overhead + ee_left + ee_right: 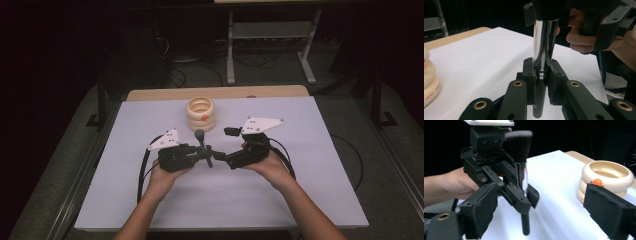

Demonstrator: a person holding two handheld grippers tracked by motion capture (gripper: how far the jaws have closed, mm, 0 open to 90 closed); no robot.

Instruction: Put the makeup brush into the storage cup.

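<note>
Left gripper (pixel 200 156), near the centre of the high view, is clamped on a makeup brush (pixel 202 145): in the left gripper view its two black jaws press from both sides on the brush's shiny metal ferrule (pixel 544 45), with the dark handle (pixel 539 100) running down between them toward the bottom edge. The brush stands roughly upright, its dark bristle head (pixel 519 144) at the top centre of the right gripper view and its handle tip hanging just above the white table cover (pixel 280 200); whether the tip touches the cover is hard to judge from these angles.

Right gripper (pixel 220 157), just right of the brush in the high view, has its jaws spread wide. In its own view the two padded jaws sit at the lower left and lower right corners, with the brush between them and farther off, and neither pad touches it.

Each gripper is held by a hand, the left hand (pixel 161 179) and the right hand (pixel 272 167) coming up from the bottom of the high view. A grey three-cornered plate tops each gripper.

Behind the brush, toward the upper middle of the high view, a stack of cream rings (pixel 200 114) rests on the cover, with a small orange ball (pixel 204 117) on its front side. It lies apart from both grippers.
</note>
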